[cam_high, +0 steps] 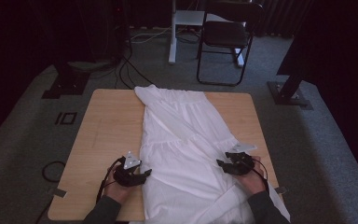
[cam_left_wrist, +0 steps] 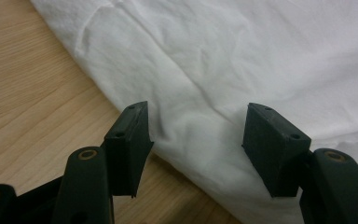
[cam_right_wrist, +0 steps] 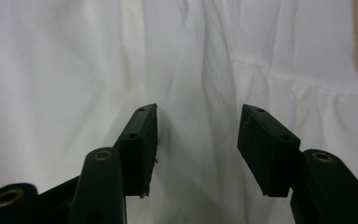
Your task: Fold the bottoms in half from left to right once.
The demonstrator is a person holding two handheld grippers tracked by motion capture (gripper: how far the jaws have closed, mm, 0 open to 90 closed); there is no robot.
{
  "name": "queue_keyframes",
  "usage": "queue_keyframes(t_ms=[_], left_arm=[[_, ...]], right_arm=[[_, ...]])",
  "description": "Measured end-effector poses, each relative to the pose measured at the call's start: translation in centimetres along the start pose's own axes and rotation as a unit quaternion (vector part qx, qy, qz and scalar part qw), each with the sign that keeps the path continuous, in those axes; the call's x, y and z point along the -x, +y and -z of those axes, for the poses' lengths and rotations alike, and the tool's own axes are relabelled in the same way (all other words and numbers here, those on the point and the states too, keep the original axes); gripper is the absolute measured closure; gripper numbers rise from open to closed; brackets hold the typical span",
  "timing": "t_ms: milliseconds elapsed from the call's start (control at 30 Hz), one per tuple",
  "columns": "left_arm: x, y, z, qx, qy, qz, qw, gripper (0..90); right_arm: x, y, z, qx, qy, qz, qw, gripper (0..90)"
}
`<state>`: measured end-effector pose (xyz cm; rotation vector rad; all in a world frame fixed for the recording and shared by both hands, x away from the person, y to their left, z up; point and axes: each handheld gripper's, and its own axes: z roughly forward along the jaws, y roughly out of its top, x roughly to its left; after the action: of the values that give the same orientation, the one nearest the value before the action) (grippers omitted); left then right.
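Observation:
A long white garment (cam_high: 182, 140) lies spread down the middle of the wooden table (cam_high: 107, 126), its lower end hanging over the near edge. My left gripper (cam_high: 145, 174) rests at the cloth's left edge, open, and the hem of the white garment (cam_left_wrist: 223, 70) lies between and beyond its jaws. My right gripper (cam_high: 220, 164) sits on the cloth's right side, open, its jaws spread over the white garment (cam_right_wrist: 74, 70) with nothing clamped. A person's hands and dark sleeves hold both grippers.
Bare wood of the table (cam_left_wrist: 23, 93) lies left of the cloth. A black folding chair (cam_high: 226, 37) and a white post (cam_high: 172, 32) stand on the grey carpet beyond the table. Cables (cam_high: 126, 70) run over the floor at the back left.

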<state>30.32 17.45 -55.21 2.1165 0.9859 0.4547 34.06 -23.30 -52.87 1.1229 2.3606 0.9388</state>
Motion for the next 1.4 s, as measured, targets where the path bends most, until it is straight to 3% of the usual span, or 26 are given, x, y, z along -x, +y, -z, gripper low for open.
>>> queue_keyframes(t_ms=[33, 67, 100, 133, 167, 200, 267, 300, 333, 433, 533, 633, 733, 800, 900, 933, 1033, 1100, 1133, 1167, 1200, 1233, 1267, 1333, 1400], left_arm=[[0.2, 0.0, -0.2, -0.004, 0.0, -0.005, 1.0, 41.2], [0.2, 0.0, -0.2, -0.004, 0.0, -0.005, 1.0, 41.2], [0.4, 0.0, -0.3, -0.008, 0.0, -0.01, 0.9999, 41.2], [0.4, 0.0, -0.4, -0.01, -0.001, -0.011, 0.9999, 41.2], [0.4, 0.0, -0.4, -0.01, -0.001, -0.011, 0.9999, 41.2], [0.5, 0.0, -0.5, -0.013, -0.006, -0.01, 0.9999, 41.2], [0.7, -0.1, -0.7, -0.017, -0.014, -0.013, 0.9997, 41.1], [1.3, 0.0, -0.9, -0.021, -0.008, -0.03, 0.9993, 40.6], [1.4, 0.0, -1.0, -0.023, -0.013, -0.028, 0.9993, 40.7], [1.6, 0.2, -1.2, -0.021, -0.015, -0.029, 0.9992, 40.3], [1.6, 0.5, -1.4, -0.026, -0.006, -0.034, 0.9991, 40.0], [1.5, 1.3, -1.6, -0.011, -0.004, -0.022, 0.9997, 40.0], [1.4, 2.6, -2.4, 0.007, -0.004, -0.013, 0.9999, 38.2], [1.3, 3.5, -3.2, 0.015, -0.005, 0.001, 0.9999, 37.3], [1.2, 4.7, -4.4, 0.023, -0.013, 0.022, 0.9994, 36.7], [1.3, 4.9, -4.7, 0.021, -0.015, 0.027, 0.9993, 36.6], [2.2, 5.4, -5.6, 0.005, -0.015, 0.02, 0.9997, 36.5], [3.0, 5.3, -6.2, -0.021, -0.002, 0.005, 0.9998, 39.3], [3.2, 5.1, -6.4, -0.023, -0.002, -0.001, 0.9997, 44.5], [3.4, 5.0, -6.3, -0.019, -0.008, -0.004, 0.9998, 48.4], [3.3, 5.1, -6.2, -0.023, -0.013, -0.007, 0.9996, 61.6], [3.3, 5.1, -6.0, -0.029, -0.004, -0.009, 0.9995, 71.8], [3.2, 5.1, -5.9, -0.03, 0.001, -0.014, 0.9995, 82.8], [2.5, 4.8, -5.3, -0.032, -0.001, -0.011, 0.9994, 86.4], [1.3, 4.4, -4.3, -0.025, 0.006, 0.003, 0.9997, 87.1]], right_arm=[[0.5, 0.1, -0.5, -0.017, -0.011, 0.013, 0.9997, 82.7], [0.5, 0.1, -0.5, -0.017, -0.011, 0.013, 0.9997, 82.7], [1.3, 0.3, 1.0, 0.006, -0.034, -0.005, 0.9994, 88.2], [1.8, 0.5, 2.3, 0.031, -0.041, -0.014, 0.9986, 88.4], [1.8, 0.5, 2.3, 0.031, -0.041, -0.014, 0.9986, 88.4], [2.2, 0.7, 3.7, 0.056, -0.052, -0.02, 0.9969, 88.4], [3.5, 1.0, 7.0, 0.105, -0.085, -0.036, 0.9901, 88.3], [4.1, 1.0, 8.1, 0.122, -0.104, -0.05, 0.9858, 88.2], [4.7, 0.9, 8.6, 0.123, -0.115, -0.061, 0.9838, 88.2], [6.6, -0.5, 7.6, 0.092, -0.125, -0.087, 0.9841, 88.1], [8.1, -3.0, 4.1, 0.023, -0.121, -0.103, 0.987, 87.5], [8.9, -5.1, 2.0, -0.007, -0.109, -0.127, 0.9859, 84.1], [9.0, -5.7, 1.7, -0.014, -0.108, -0.133, 0.9851, 74.8], [8.8, -5.5, 2.4, -0.006, -0.122, -0.135, 0.9833, 64.2], [8.1, -4.5, 4.3, 0.043, -0.125, -0.136, 0.9819, 55.0], [7.5, -4.0, 5.0, 0.063, -0.113, -0.13, 0.983, 52.5], [6.3, -3.0, 5.3, 0.084, -0.07, -0.116, 0.9872, 45.7], [5.7, -2.7, 4.4, 0.072, -0.045, -0.112, 0.9901, 42.0], [5.5, -2.7, 3.3, 0.041, -0.041, -0.1, 0.9932, 41.5], [5.4, -2.7, 2.7, 0.019, -0.049, -0.09, 0.9946, 43.0], [5.4, -2.8, 1.9, -0.007, -0.071, -0.075, 0.9946, 49.6], [5.6, -3.0, 1.5, -0.024, -0.092, -0.069, 0.993, 57.8], [6.3, -3.3, 1.5, -0.021, -0.095, -0.091, 0.9911, 68.5], [7.5, -3.7, 2.4, 0.005, -0.094, -0.131, 0.9869, 77.6], [8.5, -4.1, 4.0, 0.035, -0.1, -0.162, 0.9811, 80.0]])
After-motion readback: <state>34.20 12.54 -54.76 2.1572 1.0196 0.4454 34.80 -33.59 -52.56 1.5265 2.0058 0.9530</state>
